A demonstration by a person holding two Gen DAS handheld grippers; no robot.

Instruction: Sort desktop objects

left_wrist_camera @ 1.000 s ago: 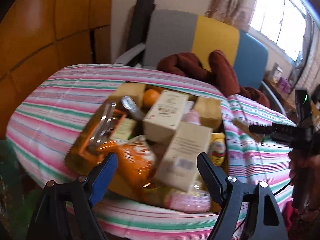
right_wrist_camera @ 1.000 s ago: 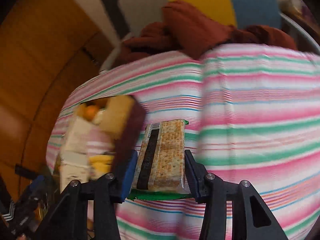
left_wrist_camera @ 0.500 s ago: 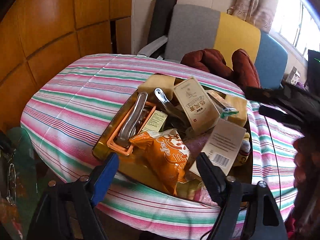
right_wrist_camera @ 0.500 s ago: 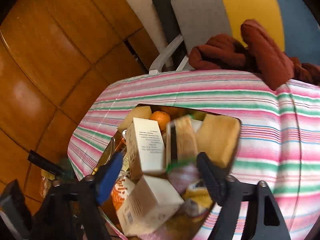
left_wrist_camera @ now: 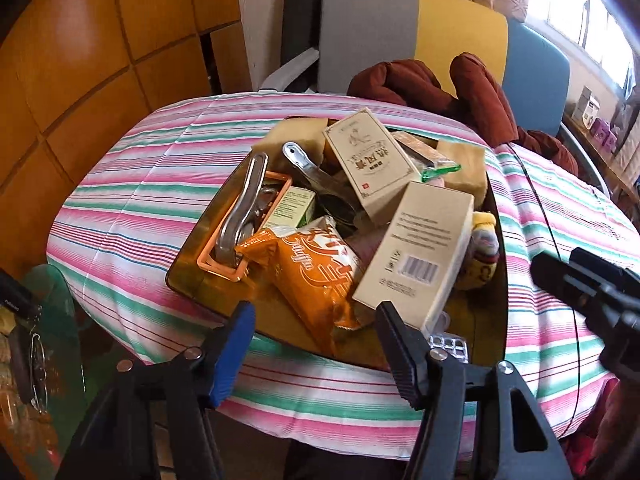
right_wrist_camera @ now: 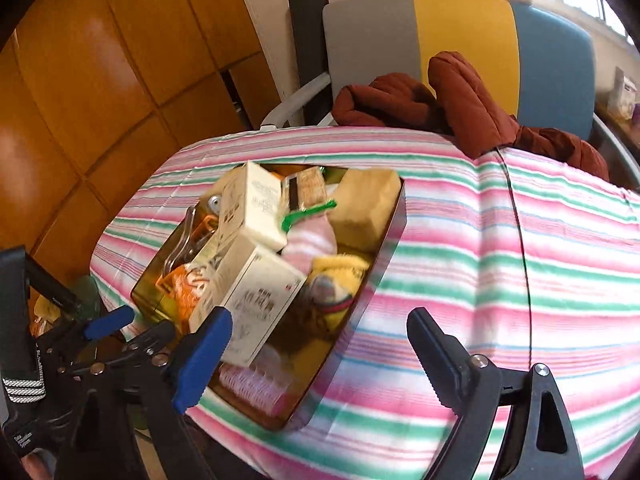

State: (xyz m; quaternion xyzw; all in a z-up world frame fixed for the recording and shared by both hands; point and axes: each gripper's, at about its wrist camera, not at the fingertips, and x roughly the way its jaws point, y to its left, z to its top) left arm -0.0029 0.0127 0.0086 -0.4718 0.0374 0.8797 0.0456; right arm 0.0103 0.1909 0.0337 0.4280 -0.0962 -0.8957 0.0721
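An amber tray [left_wrist_camera: 192, 276] [right_wrist_camera: 384, 248] on the striped tablecloth is heaped with goods. On top lie an orange snack bag [left_wrist_camera: 316, 272], two cream boxes [left_wrist_camera: 420, 256] [left_wrist_camera: 368, 160], metal tongs [left_wrist_camera: 240, 216] and a cracker pack with a green end [left_wrist_camera: 428, 156] [right_wrist_camera: 310, 188]. My left gripper [left_wrist_camera: 316, 344] [right_wrist_camera: 132, 332] hovers over the tray's near edge with its jaws closing. The bag's tip shows between them, but the pads do not press on it. My right gripper [right_wrist_camera: 320, 356] hangs above the tray's near right corner, jaws opening, holding nothing.
A rust-red padded garment [left_wrist_camera: 472, 92] lies on the table's far side against a grey, yellow and blue chair [left_wrist_camera: 440, 32]. Wooden panels [left_wrist_camera: 100, 60] line the left. A thin black cable [right_wrist_camera: 520, 240] crosses the cloth right of the tray. A blister pack [left_wrist_camera: 448, 346] lies by the tray's near rim.
The right gripper carried the cracker pack from the cloth to the tray, let it go and opened wide. The left gripper's jaws have narrowed a little.
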